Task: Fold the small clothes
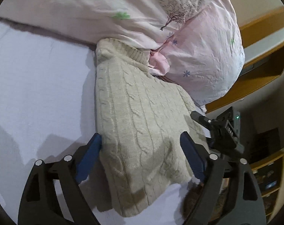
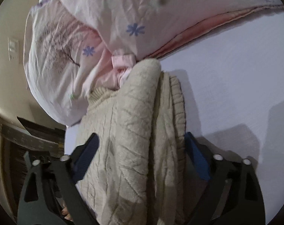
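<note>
A cream cable-knit sweater [image 1: 138, 116] lies folded on the white bed sheet [image 1: 38, 86], its far end against a pink floral pillow [image 1: 203, 52]. My left gripper [image 1: 142, 140] is open, its blue pads [image 1: 89, 159] on either side of the sweater's near part. In the right wrist view the sweater [image 2: 130, 131] shows with a folded layer bunched on top. My right gripper [image 2: 142, 142] is open, with the sweater between its blue pads [image 2: 196, 159]. The right gripper's body [image 1: 222, 129] shows in the left wrist view at the sweater's right edge.
The pink floral duvet [image 1: 104, 9] lies along the far side of the bed. Wooden shelves [image 1: 264, 60] stand off the bed to the right in the left wrist view. A dark wooden cabinet [image 2: 29, 136] and a wall switch [image 2: 12, 50] show at the left in the right wrist view.
</note>
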`<action>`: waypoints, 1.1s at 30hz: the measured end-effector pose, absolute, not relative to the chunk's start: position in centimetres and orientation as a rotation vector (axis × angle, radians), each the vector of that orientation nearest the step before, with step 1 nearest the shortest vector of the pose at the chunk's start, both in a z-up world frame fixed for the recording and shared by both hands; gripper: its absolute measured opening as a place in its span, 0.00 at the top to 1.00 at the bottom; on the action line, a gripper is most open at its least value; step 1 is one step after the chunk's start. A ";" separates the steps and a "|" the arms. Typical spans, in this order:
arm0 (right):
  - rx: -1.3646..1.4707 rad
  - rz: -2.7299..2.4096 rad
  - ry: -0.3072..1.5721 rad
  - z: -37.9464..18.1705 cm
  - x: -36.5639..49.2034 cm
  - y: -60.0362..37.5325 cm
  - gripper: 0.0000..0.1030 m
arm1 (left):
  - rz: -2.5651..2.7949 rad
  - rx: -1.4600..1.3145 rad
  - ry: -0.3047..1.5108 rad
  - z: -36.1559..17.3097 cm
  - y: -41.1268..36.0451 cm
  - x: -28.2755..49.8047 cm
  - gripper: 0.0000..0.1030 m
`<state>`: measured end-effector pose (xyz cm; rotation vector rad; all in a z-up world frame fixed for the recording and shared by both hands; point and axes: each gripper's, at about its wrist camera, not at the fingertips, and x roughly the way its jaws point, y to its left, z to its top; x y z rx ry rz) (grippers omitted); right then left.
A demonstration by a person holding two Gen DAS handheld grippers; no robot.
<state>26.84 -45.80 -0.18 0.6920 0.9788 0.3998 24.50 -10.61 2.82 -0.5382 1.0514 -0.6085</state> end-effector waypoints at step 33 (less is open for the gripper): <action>0.514 0.401 0.804 1.6 26.4 -39.5 0.91 | -0.642 -0.011 0.822 5.4 -9.5 17.7 0.40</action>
